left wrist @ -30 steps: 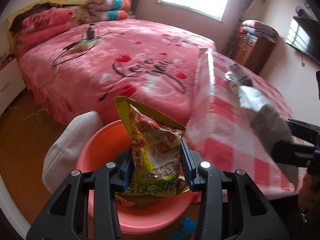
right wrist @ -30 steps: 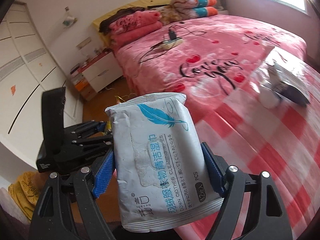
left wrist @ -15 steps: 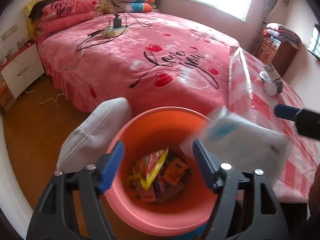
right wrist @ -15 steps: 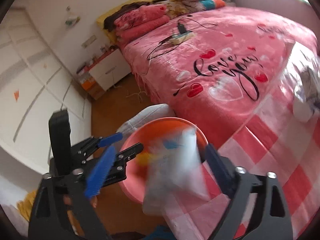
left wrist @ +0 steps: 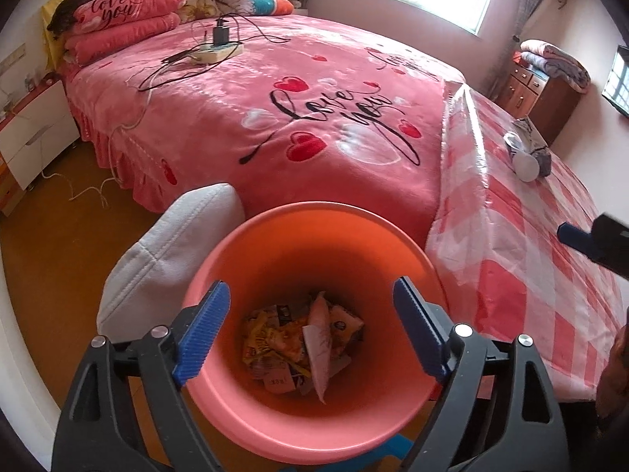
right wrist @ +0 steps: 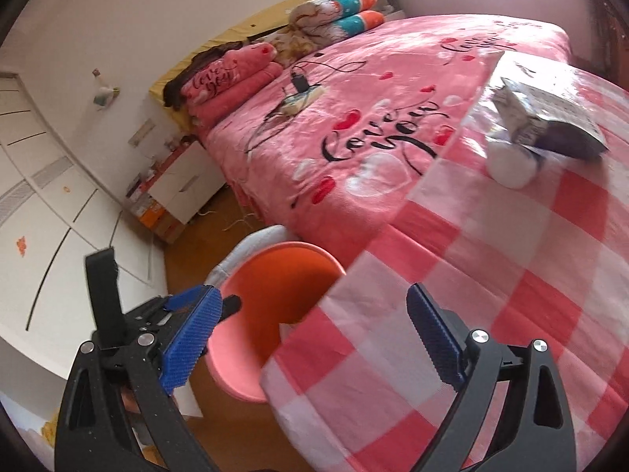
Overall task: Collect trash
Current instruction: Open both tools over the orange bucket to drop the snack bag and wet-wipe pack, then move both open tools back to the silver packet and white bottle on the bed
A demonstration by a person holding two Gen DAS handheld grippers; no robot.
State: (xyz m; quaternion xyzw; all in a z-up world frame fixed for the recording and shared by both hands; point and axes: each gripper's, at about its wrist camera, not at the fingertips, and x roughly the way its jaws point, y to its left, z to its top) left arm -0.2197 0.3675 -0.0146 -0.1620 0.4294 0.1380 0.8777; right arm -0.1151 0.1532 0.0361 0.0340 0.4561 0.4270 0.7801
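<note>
A pink-orange bin (left wrist: 314, 228) stands on the floor beside the bed; it also shows in the right wrist view (right wrist: 251, 275). Snack wrappers and a white wipes pack (left wrist: 318, 346) lie at its bottom. My left gripper (left wrist: 310, 330) is open and empty right above the bin mouth. My right gripper (right wrist: 314, 330) is open and empty over the edge of the checked cloth (right wrist: 511, 275), to the right of the bin. A crumpled foil packet with a white cup (right wrist: 538, 133) lies on the checked cloth farther away; it also shows in the left wrist view (left wrist: 526, 153).
A pink bed (left wrist: 295, 90) with a power strip and cables (left wrist: 216, 51) fills the background. A white cushion (left wrist: 169, 251) leans against the bin's left side. A white nightstand (left wrist: 27, 133) stands at the left, a wooden dresser (left wrist: 538, 94) at the far right.
My left gripper opened and dropped the yellow snack bag into the bin. My right gripper opened and released the wipes pack, which now lies in the bin, then moved right over the checked cloth.
</note>
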